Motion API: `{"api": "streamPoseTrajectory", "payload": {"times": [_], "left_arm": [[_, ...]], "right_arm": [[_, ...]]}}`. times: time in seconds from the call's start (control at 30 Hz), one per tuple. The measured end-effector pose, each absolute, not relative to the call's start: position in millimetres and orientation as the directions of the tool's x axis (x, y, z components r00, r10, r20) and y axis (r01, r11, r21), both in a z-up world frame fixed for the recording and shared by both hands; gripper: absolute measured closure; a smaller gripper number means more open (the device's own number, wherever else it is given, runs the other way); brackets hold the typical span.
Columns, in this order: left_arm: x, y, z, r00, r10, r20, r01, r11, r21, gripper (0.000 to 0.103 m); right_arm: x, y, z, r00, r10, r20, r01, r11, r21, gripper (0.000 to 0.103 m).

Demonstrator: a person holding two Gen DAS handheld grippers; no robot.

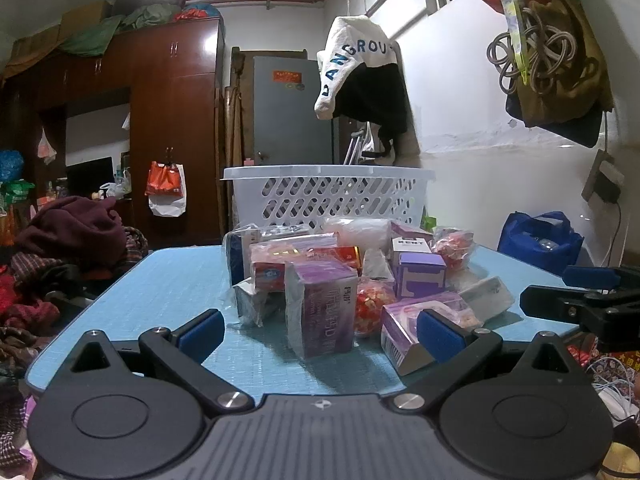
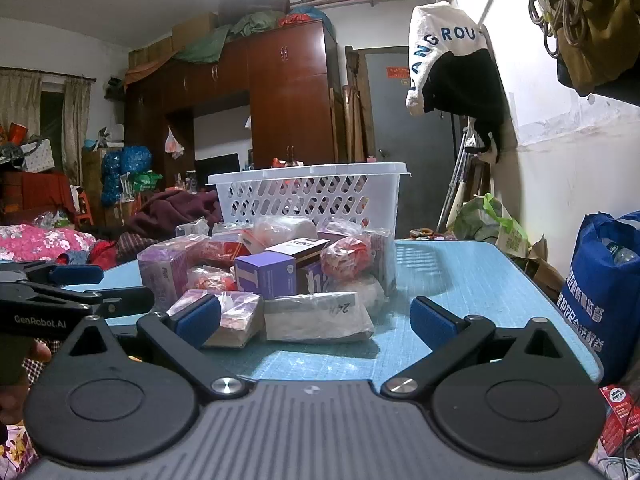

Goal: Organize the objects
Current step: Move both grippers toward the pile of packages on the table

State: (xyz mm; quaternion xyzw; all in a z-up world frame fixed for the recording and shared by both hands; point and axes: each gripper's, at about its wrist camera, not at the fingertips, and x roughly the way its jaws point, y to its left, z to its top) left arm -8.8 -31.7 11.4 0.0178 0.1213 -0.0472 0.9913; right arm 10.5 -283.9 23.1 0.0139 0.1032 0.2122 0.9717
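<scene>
We are at the start of a pick: both grippers hang at the near edge of the blue bench, and neither holds anything. Our left gripper has its fingers spread wide, pointed at the pile of small boxes and wrapped packets heaped mid-bench. Our right gripper is likewise wide open and empty, facing the same pile from the other side.

The white basket stands just behind the pile, at the far edge of the bench; we judge it the likely place for the goods, and from this low angle we cannot see inside it.

For the next move, the nearest pieces look easiest: the upright purple box before the left fingers, the flat grey packet before the right. Each calls for an advance until the fingers straddle one item alone, since neighbours touch and the plastic wraps may slip.
</scene>
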Motion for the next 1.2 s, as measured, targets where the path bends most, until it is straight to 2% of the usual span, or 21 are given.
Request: {"api": "streamPoseTrajectory", "payload": {"times": [1.2], "left_arm": [[-8.4, -29.0, 10.7, 0.966, -0.076, -0.248, 0.086, 0.996, 0.029, 0.000]], "right_arm": [[12.8, -281.4, 21.9, 0.884, 0.415, -0.214, -0.412, 0.909, 0.061, 0.000]]}}
